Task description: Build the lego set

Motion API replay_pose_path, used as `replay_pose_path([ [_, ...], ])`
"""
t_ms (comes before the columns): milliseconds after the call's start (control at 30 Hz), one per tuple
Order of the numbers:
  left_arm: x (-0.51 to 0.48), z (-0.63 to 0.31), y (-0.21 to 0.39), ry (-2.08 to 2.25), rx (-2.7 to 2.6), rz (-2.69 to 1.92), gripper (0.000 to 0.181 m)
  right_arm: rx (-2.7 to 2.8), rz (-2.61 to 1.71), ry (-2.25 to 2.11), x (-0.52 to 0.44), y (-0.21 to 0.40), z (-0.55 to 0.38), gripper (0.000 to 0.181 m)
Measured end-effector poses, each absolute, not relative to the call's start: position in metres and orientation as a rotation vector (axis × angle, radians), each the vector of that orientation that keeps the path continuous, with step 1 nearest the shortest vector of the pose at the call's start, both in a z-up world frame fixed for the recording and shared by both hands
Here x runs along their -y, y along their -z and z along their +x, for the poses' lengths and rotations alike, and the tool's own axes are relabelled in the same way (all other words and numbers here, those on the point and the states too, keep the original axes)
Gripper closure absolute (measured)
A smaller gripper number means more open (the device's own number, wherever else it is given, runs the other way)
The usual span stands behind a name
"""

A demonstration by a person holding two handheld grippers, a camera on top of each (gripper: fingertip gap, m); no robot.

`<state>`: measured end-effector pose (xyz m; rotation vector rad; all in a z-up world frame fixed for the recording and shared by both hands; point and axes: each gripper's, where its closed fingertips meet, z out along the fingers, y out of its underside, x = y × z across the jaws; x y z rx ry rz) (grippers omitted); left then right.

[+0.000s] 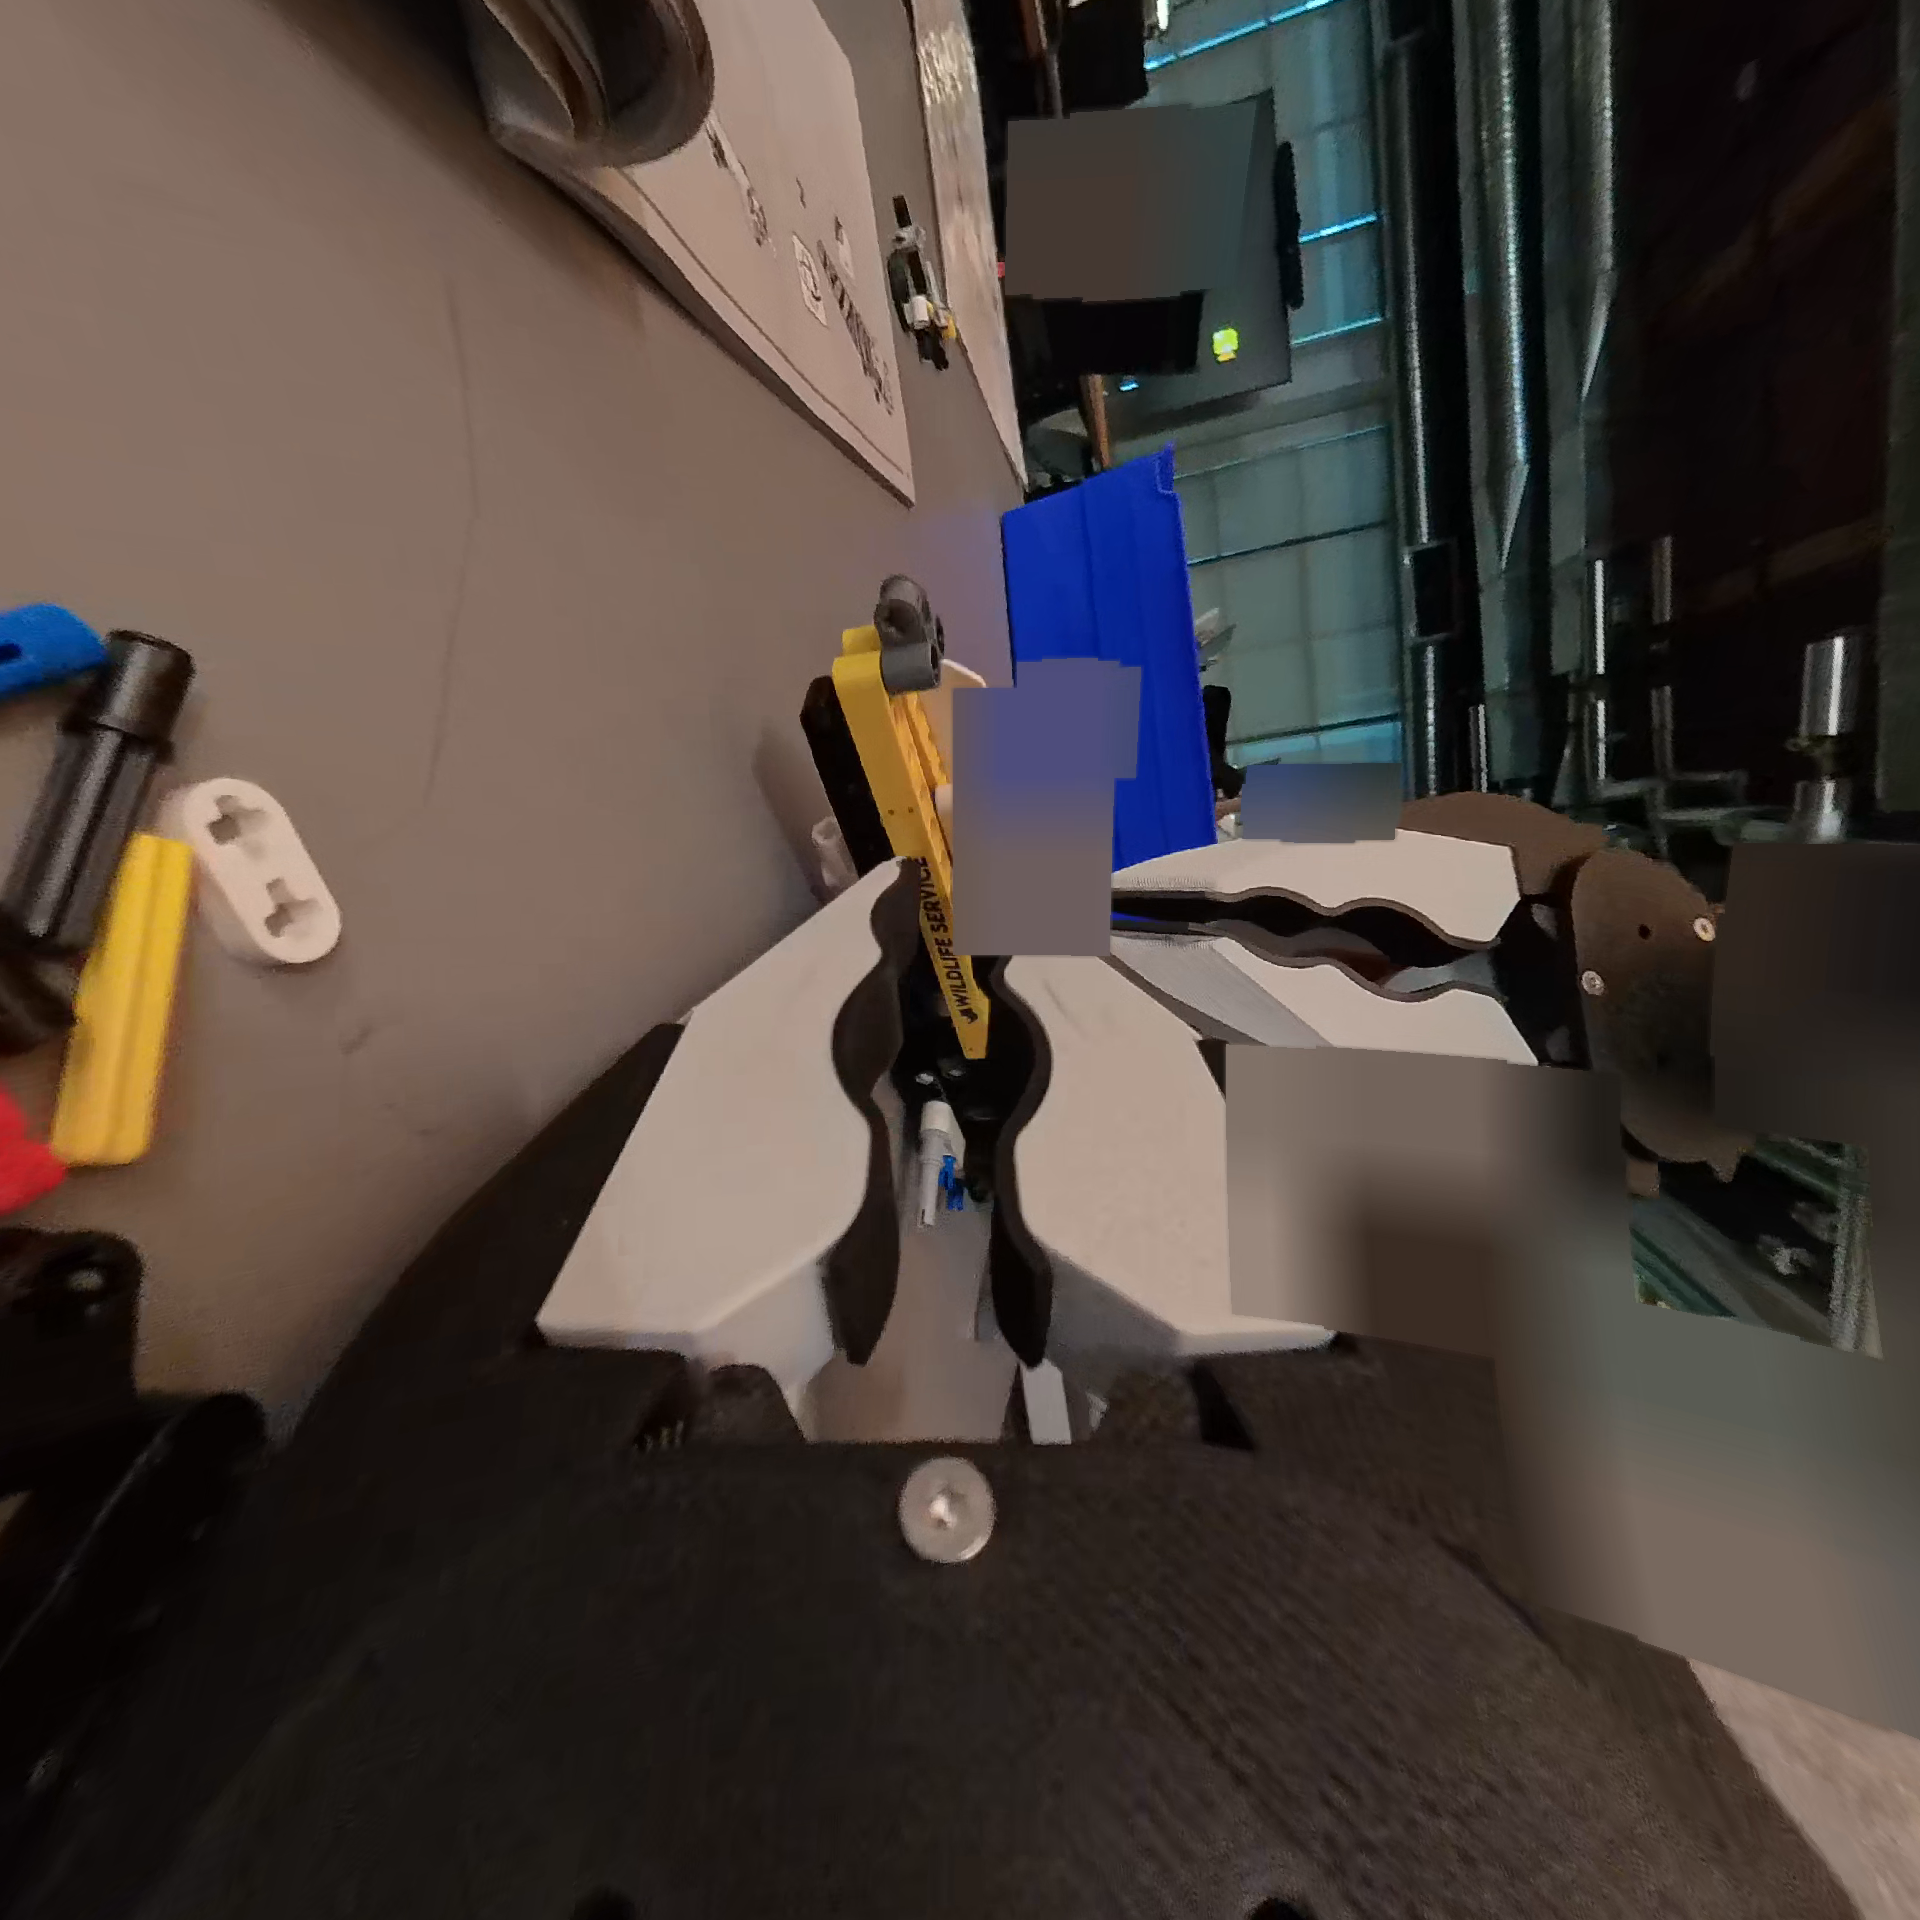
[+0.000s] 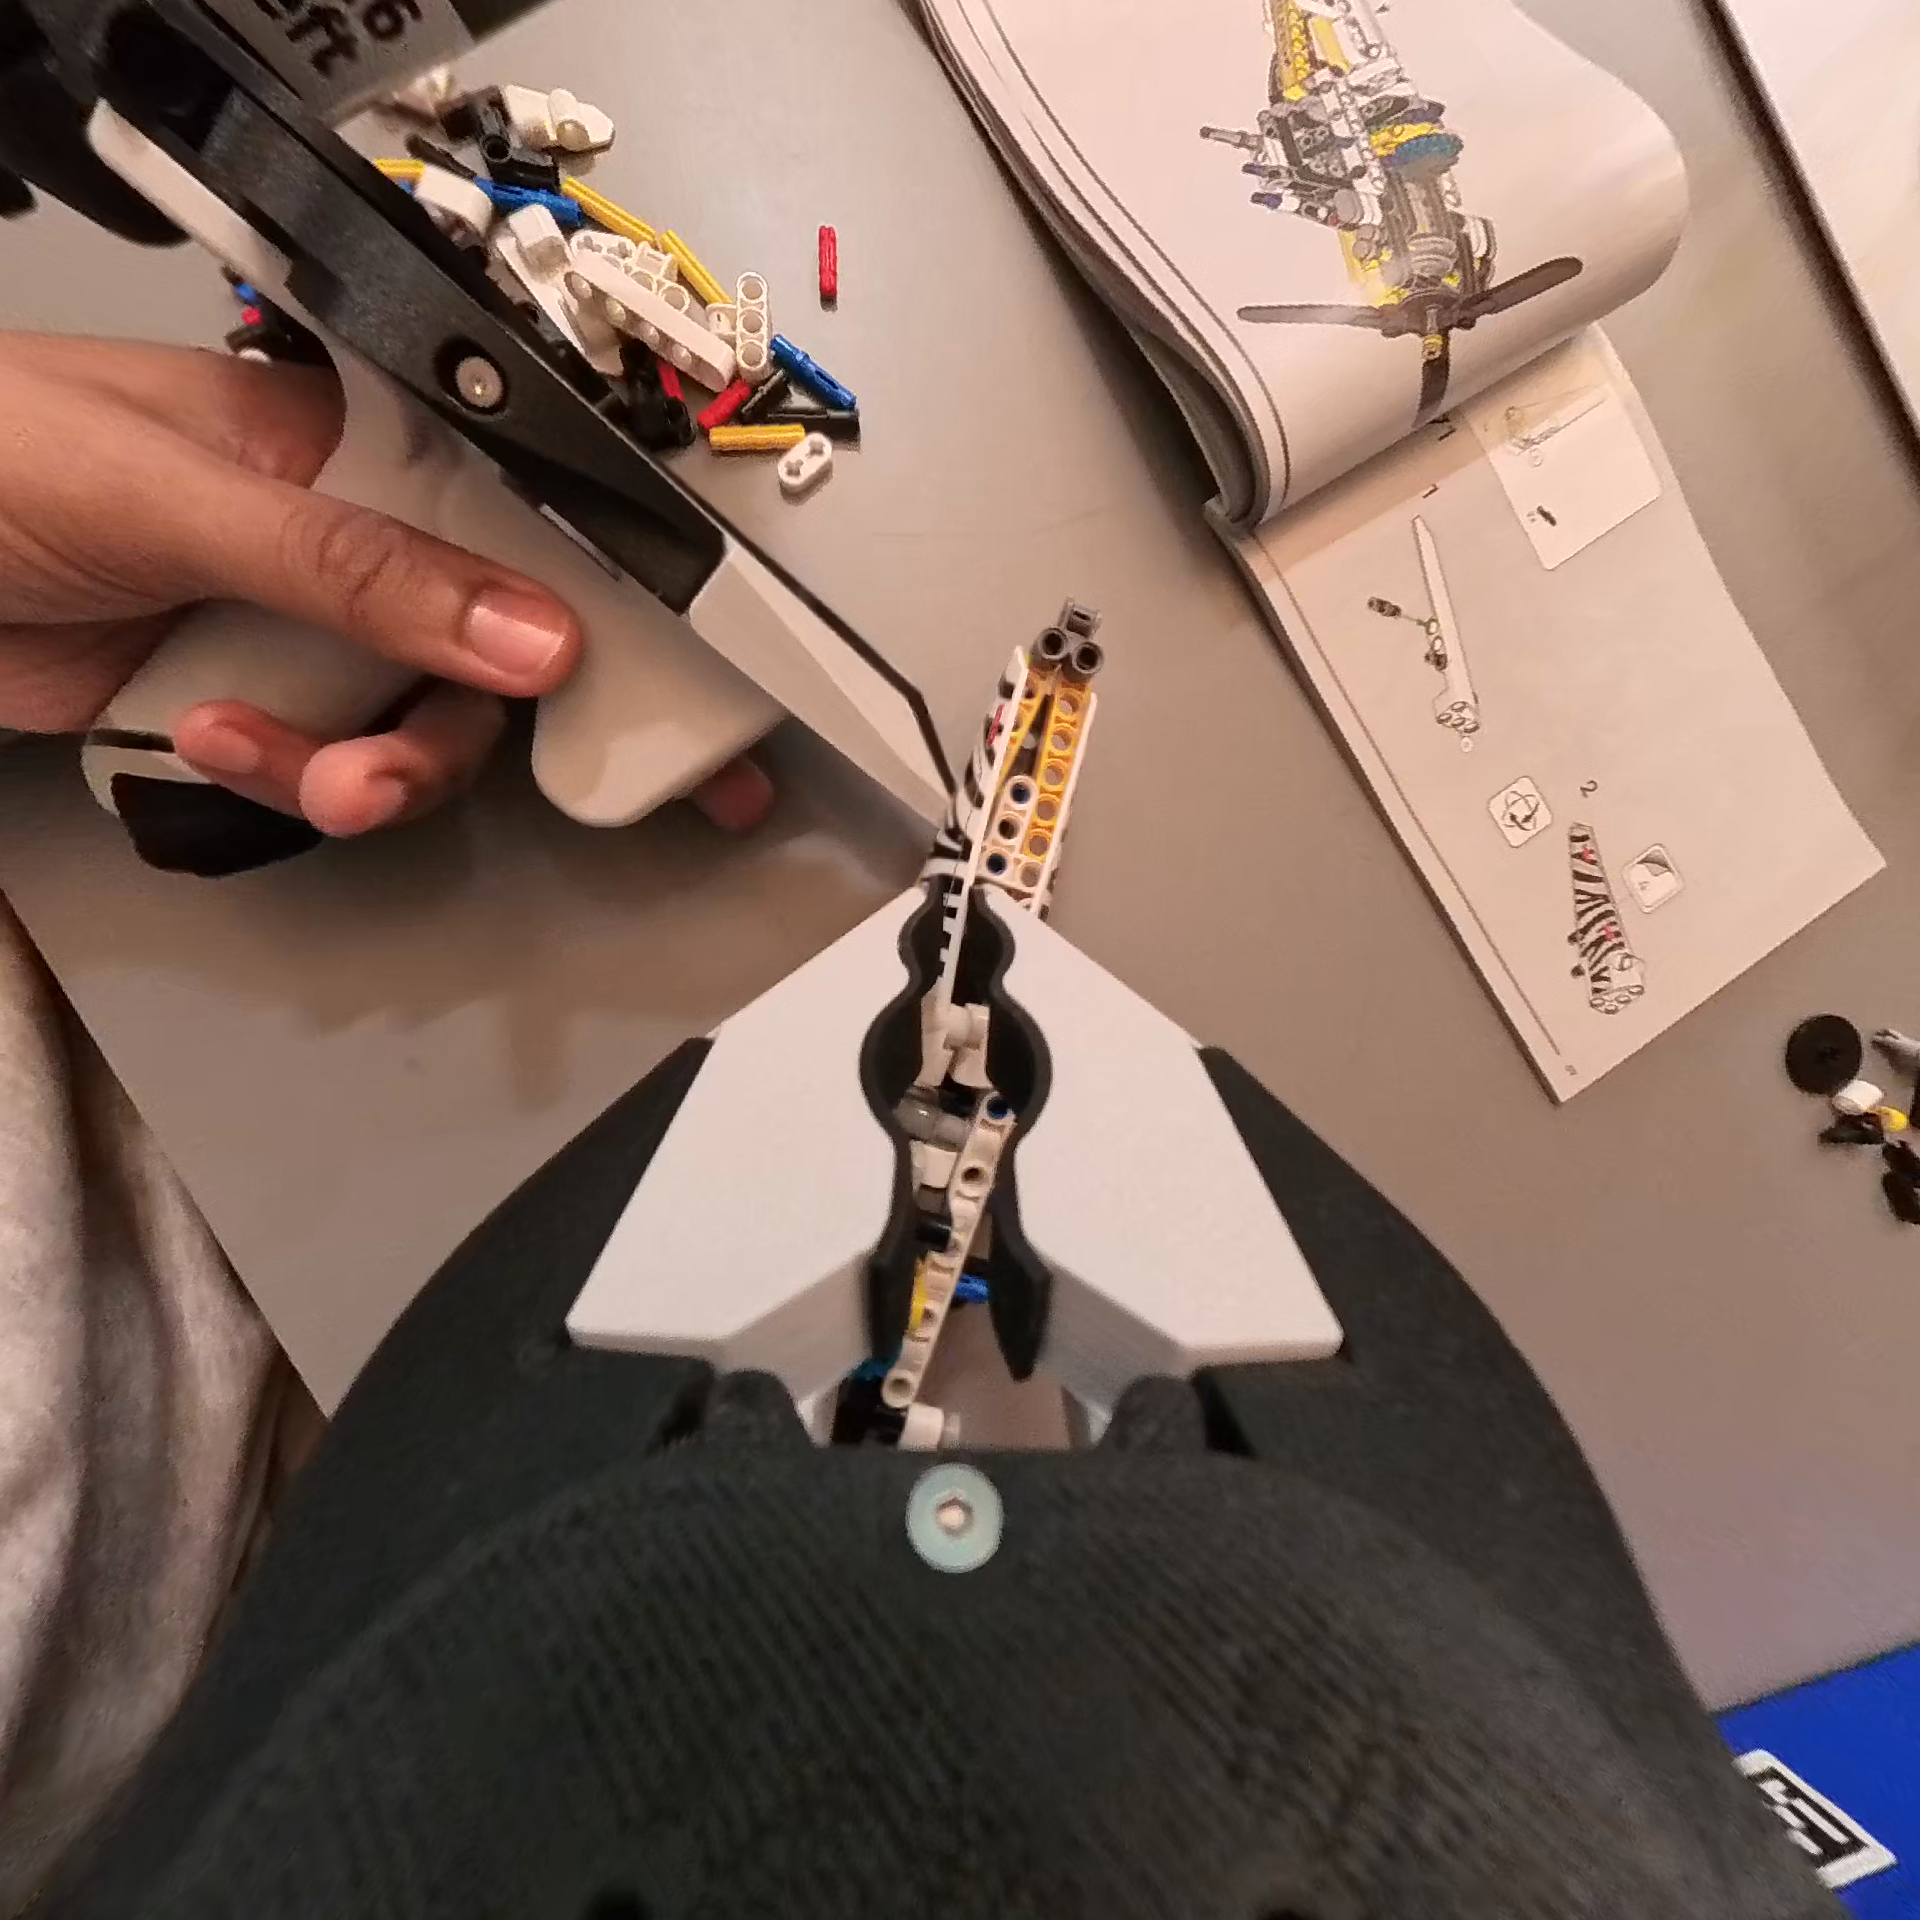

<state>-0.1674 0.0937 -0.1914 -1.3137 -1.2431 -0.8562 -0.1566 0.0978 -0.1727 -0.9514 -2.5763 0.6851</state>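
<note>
A part-built lego wing of yellow, white and black beams with a grey connector at its far end shows in the left wrist view point(image 1: 894, 748) and, with a zebra-striped panel, in the right wrist view point(image 2: 1039, 779). My left gripper point(image 1: 940, 904) is shut on its yellow and black edge. My right gripper point(image 2: 961, 899) is shut on the same wing, which runs back between its fingers. The left gripper point(image 2: 940, 795), held by a hand point(image 2: 260, 582), meets the wing from the upper left. The right gripper point(image 1: 1127, 904) shows on the right of the left wrist view.
A pile of loose lego pieces point(image 2: 644, 301) lies on the grey table point(image 2: 1299, 1351), with a red pin point(image 2: 827, 260) beside it. An open instruction booklet point(image 2: 1403, 312) lies at the right, a small lego cluster point(image 2: 1870, 1101) past it. A white link point(image 1: 265, 868), a yellow piece point(image 1: 120, 997) and a blue bin point(image 1: 1101, 644) are nearby. Left and right tips are no more than a few centimetres apart.
</note>
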Motion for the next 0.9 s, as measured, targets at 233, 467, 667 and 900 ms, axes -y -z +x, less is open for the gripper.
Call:
replay_pose_path([
  [233,-0.103,-0.165,0.188,0.936,1.231,-1.267,0.181,2.559,-0.973,-0.709,-0.104,0.172,-0.157,0.180],
  [467,-0.106,-0.162,0.185,0.924,1.194,-1.287,0.163,2.533,-1.019,-0.738,-0.111,0.173,-0.158,0.179],
  [667,-0.121,-0.140,0.185,0.947,1.105,-1.412,0.142,2.521,-1.041,-0.753,-0.114,0.173,-0.159,0.179],
  [900,-0.123,-0.142,0.187,0.908,1.122,-1.407,0.146,2.519,-1.047,-0.741,-0.115,0.173,-0.159,0.179],
])
